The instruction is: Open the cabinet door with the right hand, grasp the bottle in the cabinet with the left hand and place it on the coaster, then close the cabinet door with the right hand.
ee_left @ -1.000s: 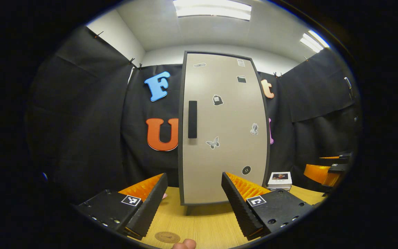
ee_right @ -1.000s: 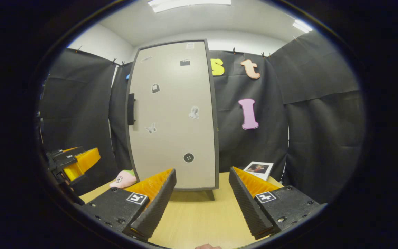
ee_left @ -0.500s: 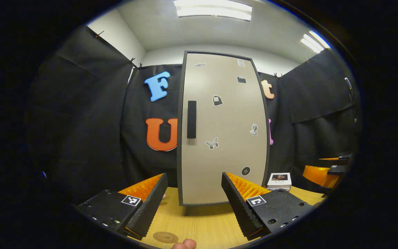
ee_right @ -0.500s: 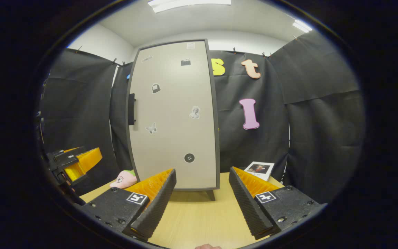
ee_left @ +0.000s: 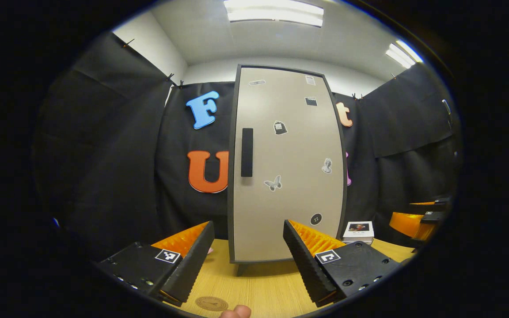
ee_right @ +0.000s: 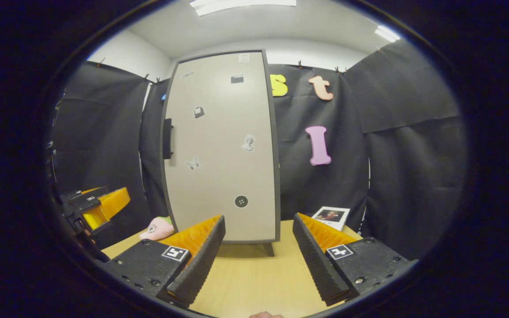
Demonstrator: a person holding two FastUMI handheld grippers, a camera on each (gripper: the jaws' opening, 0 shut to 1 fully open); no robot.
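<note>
The left hand-held gripper (ee_left: 243,256) and right hand-held gripper (ee_right: 258,251) are both spread wide, holding nothing, above the bench (ee_right: 254,278). The cabinet door (ee_left: 287,168) stands closed ahead. The coaster (ee_left: 211,303) lies on the bench near the left gripper.

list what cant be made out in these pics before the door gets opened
- Bottle: hidden behind the shut cabinet door in both views.
- Coaster: its design is too small to read, left gripper view.
- Pink soft toy: partly hidden behind the right gripper, right gripper view.
</note>
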